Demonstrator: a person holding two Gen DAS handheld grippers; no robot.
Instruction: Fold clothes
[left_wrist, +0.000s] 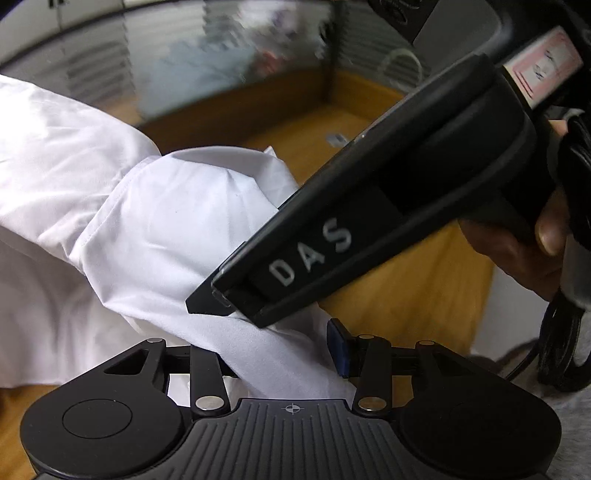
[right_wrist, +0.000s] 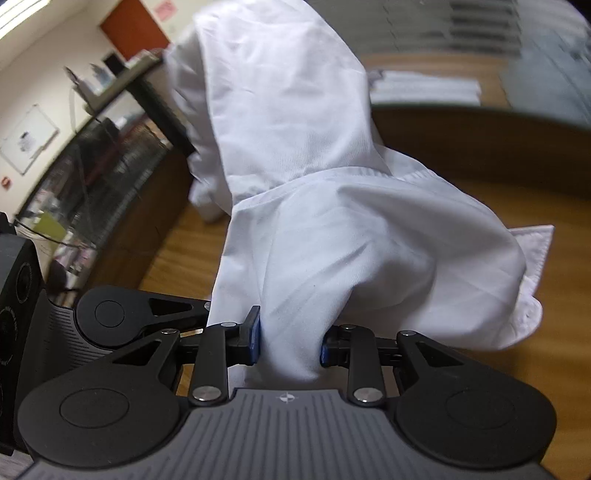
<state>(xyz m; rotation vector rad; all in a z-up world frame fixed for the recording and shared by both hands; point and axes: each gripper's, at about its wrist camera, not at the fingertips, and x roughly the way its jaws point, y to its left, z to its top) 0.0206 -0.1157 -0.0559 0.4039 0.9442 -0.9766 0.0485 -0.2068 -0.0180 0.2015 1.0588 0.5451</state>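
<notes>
a wooden table (left_wrist: 406, 266) with a warm brown top carries everything here. a white garment (left_wrist: 74, 221) lies bunched on it at the left wrist view's left side, part of it lifted off the wood. in the right wrist view a folded white pile (right_wrist: 424, 88) sits further back on the table (right_wrist: 517, 206), blurred.

Right tongs (right_wrist: 290, 343) clamped, left tongs (left_wrist: 280, 354) parted
</notes>
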